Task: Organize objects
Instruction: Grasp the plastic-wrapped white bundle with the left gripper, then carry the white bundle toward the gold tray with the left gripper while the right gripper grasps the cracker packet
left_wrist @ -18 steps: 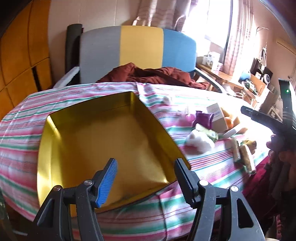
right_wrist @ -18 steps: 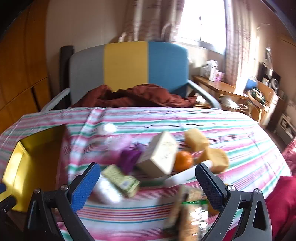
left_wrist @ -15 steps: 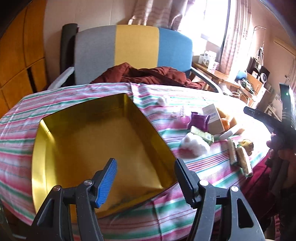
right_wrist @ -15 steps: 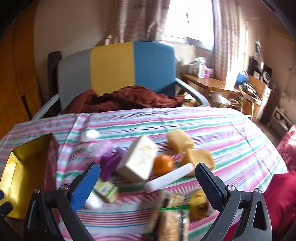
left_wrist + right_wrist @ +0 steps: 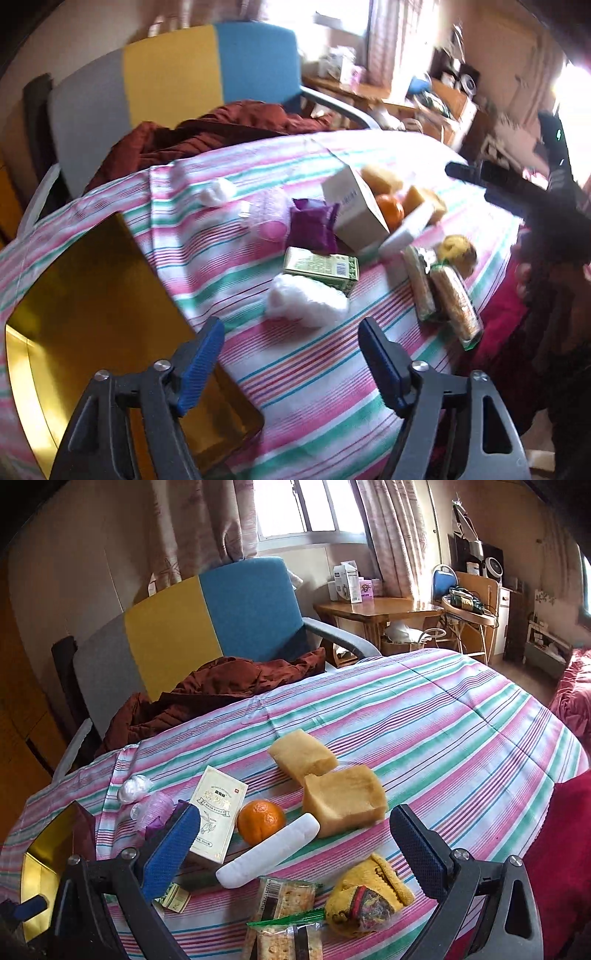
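Both tools, left tool [image 5: 290, 345] and right tool [image 5: 295, 843], are gaping empty; white tube [image 5: 268, 851] is lying between the right tool's fingers; cream box [image 5: 218, 814] lettering is unreadable.

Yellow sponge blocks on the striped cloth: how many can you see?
2. One tan-yellow sponge block lies farther back; the other sponge block sits nearer, right of the orange mandarin. More may be hidden.

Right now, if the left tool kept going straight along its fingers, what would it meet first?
Most likely the white cotton wad, which sits centred just beyond the open left tool on the striped cloth. The green box lies right behind it. Depth is unclear, so it could pass above.
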Motion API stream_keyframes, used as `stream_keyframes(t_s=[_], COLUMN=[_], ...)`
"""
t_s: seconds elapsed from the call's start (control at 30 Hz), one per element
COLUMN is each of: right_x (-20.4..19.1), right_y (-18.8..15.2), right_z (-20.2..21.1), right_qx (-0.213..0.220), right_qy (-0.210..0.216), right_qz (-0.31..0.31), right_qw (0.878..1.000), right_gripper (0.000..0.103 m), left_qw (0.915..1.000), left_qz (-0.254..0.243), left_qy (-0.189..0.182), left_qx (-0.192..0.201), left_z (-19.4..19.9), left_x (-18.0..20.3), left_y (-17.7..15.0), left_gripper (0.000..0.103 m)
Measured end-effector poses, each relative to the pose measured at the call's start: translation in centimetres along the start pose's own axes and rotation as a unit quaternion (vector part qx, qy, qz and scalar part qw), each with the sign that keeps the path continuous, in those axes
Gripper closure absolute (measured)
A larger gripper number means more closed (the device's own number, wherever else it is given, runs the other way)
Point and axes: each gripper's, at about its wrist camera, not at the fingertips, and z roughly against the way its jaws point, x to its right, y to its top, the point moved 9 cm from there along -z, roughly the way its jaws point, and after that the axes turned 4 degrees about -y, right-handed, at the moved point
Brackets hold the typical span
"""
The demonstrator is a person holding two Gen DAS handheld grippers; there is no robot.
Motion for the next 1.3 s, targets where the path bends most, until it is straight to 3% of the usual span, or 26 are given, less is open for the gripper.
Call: stream_keyframes(t_s=[0.17,0.43,0.5,0.67,0.9,1.17,1.3], right_x=[0.4,0.6,0.5,0.5,0.5,-1.6,-1.1], right_y=[-0.1,-0.2,-0.3,-0.6,-1.1,-5.9,-8.6], right_z=[-0.1,-0.4,-0.6,-0.9,-1.2,-0.5,0.5], right_qx=[-0.006,-0.019,-0.023,-0.032,-0.050,-0.133,-0.172], right_qy=[0.018,0.037,0.039,0.043,0.045,0.021,0.009], right_qz=[-0.023,-0.044,-0.042,-0.042,-0.046,0.042,0.045], right_qw=[1.000,0.998,0.998,0.998,0.997,0.990,0.984], right_gripper=[0.000,0.000,0.000,0.000,0.000,0.000,0.001], left_qw=[0.9979,0.9947,0.9945,0.9967,0.9986,0.9974,0.9952], left_qz=[-0.036,-0.018,-0.013,-0.001,0.030,0.046,0.063], left_qy=[-0.004,0.002,0.004,-0.008,-0.028,-0.050,-0.060], left_qx=[-0.054,-0.101,-0.104,-0.081,-0.033,0.024,0.044], left_z=[-4.1,-8.6,-9.1,-8.6,-5.3,-0.6,1.1], left_x=[1.2,0.2,0.1,0.5,1.1,0.4,-0.3], left_y=[0.0,-0.1,-0.1,-0.1,-0.7,-1.1,-1.3], left_gripper=[0.021,0.021,0.034,0.040,0.040,0.040,0.040])
